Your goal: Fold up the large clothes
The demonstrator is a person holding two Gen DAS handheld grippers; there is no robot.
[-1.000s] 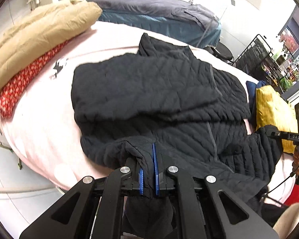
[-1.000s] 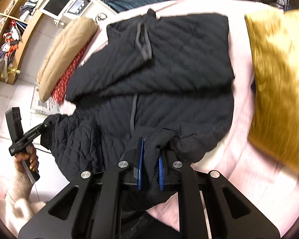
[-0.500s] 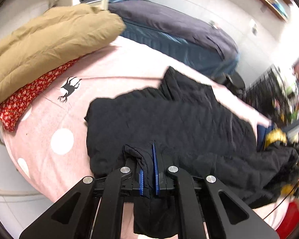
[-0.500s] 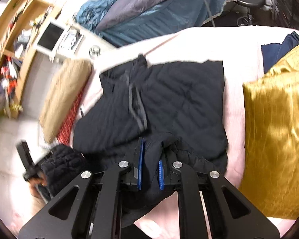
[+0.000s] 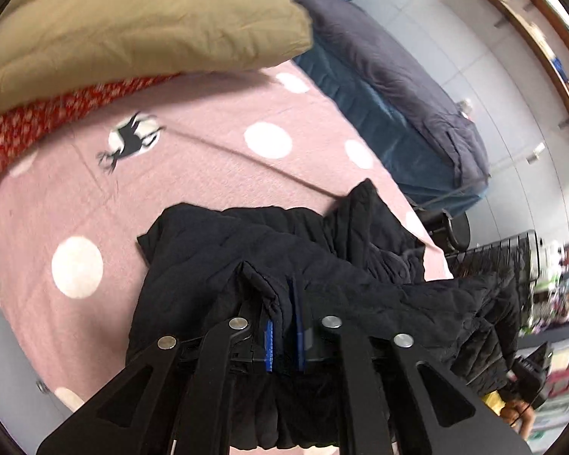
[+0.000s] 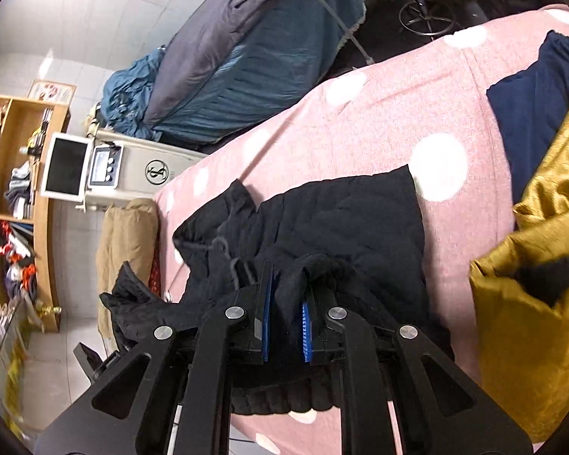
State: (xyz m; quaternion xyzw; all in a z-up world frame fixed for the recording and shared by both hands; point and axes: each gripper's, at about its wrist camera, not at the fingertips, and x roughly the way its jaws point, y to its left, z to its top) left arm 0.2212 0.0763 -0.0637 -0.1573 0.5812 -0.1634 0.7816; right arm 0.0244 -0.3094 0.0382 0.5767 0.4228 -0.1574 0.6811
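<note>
Black quilted jacket (image 5: pixel 322 265) bunched on the pink dotted bed (image 5: pixel 193 189), both your grippers clamped on it.

Left gripper (image 5: pixel 283 326) fingers pinch a fold; right gripper (image 6: pixel 286 316) fingers pinch another. Tan bedding (image 5: pixel 132 26) at the bed's far corner, gold cushion (image 6: pixel 531 303) along its right edge.
</note>
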